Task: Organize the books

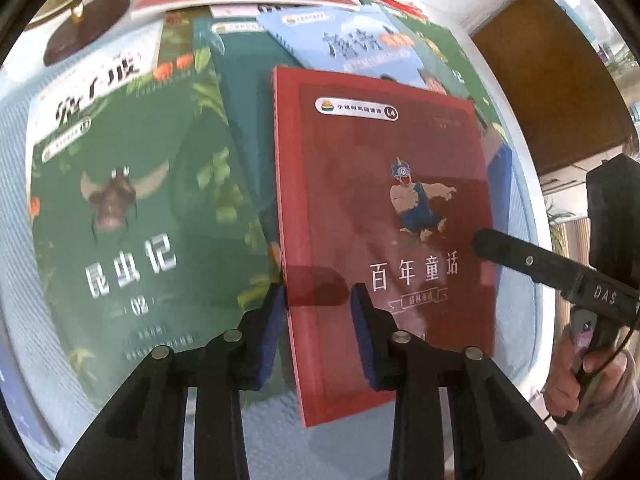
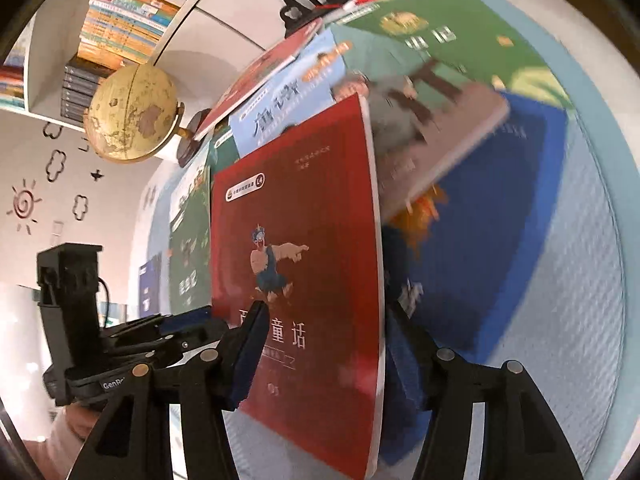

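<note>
A red book (image 1: pixel 380 184) with a cartoon figure and white characters lies on top of a spread of books. My left gripper (image 1: pixel 318 304) points down at its lower left part. Its left pad sits against the spine edge and its right pad hangs over the cover, with a narrow gap between them. In the right wrist view the red book (image 2: pixel 296 208) is raised along its right edge. My right gripper (image 2: pixel 326 312) straddles that edge with its jaws wide: one finger over the cover, the other behind the edge. Neither pad visibly presses.
Around it lie a green insect book (image 1: pixel 132 200), a light blue book (image 1: pixel 344 40), a dark blue book (image 2: pixel 500 220) and a green one (image 2: pixel 440 28) on a pale blue mat (image 2: pixel 580 280). A globe (image 2: pixel 132 116) and a wall shelf of books (image 2: pixel 120 20) stand behind.
</note>
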